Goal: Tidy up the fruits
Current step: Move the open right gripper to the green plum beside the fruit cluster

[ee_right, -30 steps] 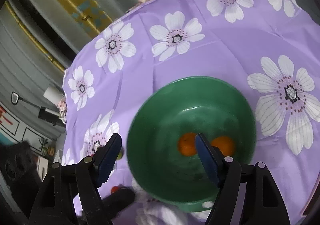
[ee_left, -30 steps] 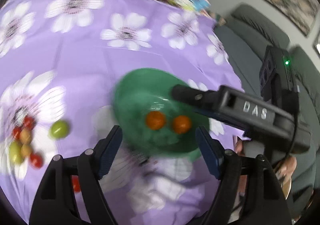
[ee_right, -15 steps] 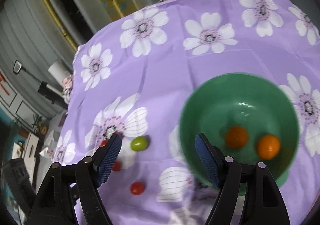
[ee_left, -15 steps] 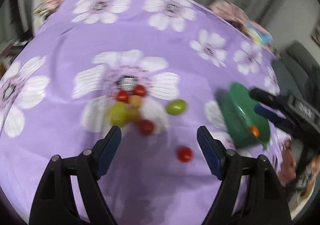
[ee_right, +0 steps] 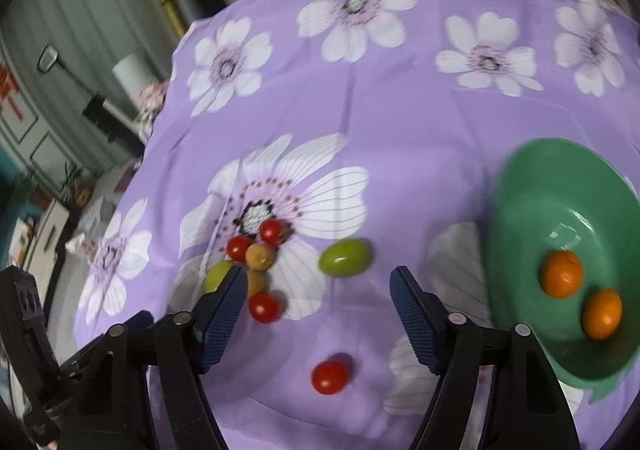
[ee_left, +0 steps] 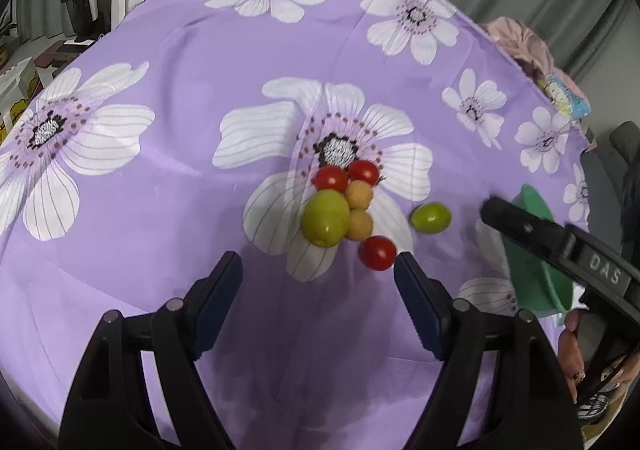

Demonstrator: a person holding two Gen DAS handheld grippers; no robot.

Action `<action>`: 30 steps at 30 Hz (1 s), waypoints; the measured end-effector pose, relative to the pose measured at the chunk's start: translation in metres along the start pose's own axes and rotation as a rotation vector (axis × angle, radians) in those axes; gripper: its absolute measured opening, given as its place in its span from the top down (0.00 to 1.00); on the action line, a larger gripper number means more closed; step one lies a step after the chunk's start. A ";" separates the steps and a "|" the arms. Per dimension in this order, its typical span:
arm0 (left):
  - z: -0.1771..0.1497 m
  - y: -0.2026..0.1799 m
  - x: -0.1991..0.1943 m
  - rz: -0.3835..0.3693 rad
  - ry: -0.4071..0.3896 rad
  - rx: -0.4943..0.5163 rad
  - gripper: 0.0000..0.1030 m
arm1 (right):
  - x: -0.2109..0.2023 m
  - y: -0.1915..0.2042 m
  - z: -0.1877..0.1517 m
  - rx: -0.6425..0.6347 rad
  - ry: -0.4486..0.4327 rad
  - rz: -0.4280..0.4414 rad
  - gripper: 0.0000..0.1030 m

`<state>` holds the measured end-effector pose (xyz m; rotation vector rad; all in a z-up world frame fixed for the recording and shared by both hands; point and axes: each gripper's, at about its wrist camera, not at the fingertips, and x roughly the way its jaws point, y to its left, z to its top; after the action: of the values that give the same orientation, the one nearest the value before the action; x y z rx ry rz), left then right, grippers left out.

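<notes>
Left gripper point(ee_left: 318, 282): jaws wide, nothing between the pads, hanging over bare purple cloth point(ee_left: 168, 122) just near of the fruit cluster. Its right pad tip sits just beside the nearest red tomato point(ee_left: 377, 253), contact unclear.

Cluster, left wrist view: large green fruit point(ee_left: 325, 218) on the left, two yellow-orange fruits point(ee_left: 359, 225) touching its right side, two more red tomatoes point(ee_left: 331, 179) on the far side, all packed on a white flower print. A smaller green fruit point(ee_left: 431, 217) lies alone to the right, apart from the cluster.

Right gripper point(ee_right: 318, 302): jaws closing, about half spread, nothing between them. It points at the cloth near the lone green fruit point(ee_right: 345, 257), which sits just far of the gap. Left pad overlaps the cluster's large green fruit point(ee_right: 216, 276) in view. A single red tomato point(ee_right: 330, 376) lies on the near side, below the gap.

Green bowl point(ee_right: 516, 234) sits to the right, well apart from the cluster, holding two orange fruits point(ee_right: 561, 274) side by side. In the left wrist view the right gripper's black body crosses in front of the bowl point(ee_left: 532, 282); a hand point(ee_left: 570, 346) shows at the right edge.
</notes>
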<state>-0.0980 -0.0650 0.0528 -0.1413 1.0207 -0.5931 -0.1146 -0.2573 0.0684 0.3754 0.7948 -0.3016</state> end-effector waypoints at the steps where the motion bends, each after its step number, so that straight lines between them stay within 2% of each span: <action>1: 0.000 0.000 0.003 0.008 0.005 0.000 0.24 | 0.009 0.002 0.002 -0.011 0.019 -0.014 0.32; 3: -0.001 0.000 0.006 0.042 0.000 0.009 0.24 | 0.021 -0.001 0.004 -0.008 0.051 -0.051 0.32; 6: -0.001 0.000 0.009 0.052 0.003 0.010 0.24 | 0.044 -0.007 0.004 -0.001 0.100 -0.135 0.37; 9: -0.001 -0.002 0.009 0.063 -0.002 0.024 0.24 | 0.060 -0.013 0.006 -0.014 0.129 -0.192 0.38; 16: -0.002 -0.007 0.006 0.065 -0.013 0.047 0.25 | 0.072 -0.013 0.010 -0.032 0.142 -0.180 0.38; 20: -0.004 -0.011 0.004 0.061 -0.015 0.063 0.25 | 0.080 -0.014 0.006 -0.041 0.191 -0.157 0.54; 21: -0.005 -0.012 0.004 0.062 -0.018 0.067 0.25 | 0.080 -0.015 0.005 -0.036 0.187 -0.158 0.55; 26: -0.005 -0.014 0.002 0.064 -0.023 0.072 0.25 | 0.070 -0.017 0.002 -0.041 0.176 -0.174 0.55; 30: -0.006 -0.014 0.002 0.064 -0.022 0.071 0.25 | 0.051 -0.013 -0.006 -0.052 0.210 -0.103 0.55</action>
<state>-0.1081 -0.0768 0.0539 -0.0525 0.9784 -0.5671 -0.0900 -0.2724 0.0238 0.3209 1.0285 -0.3407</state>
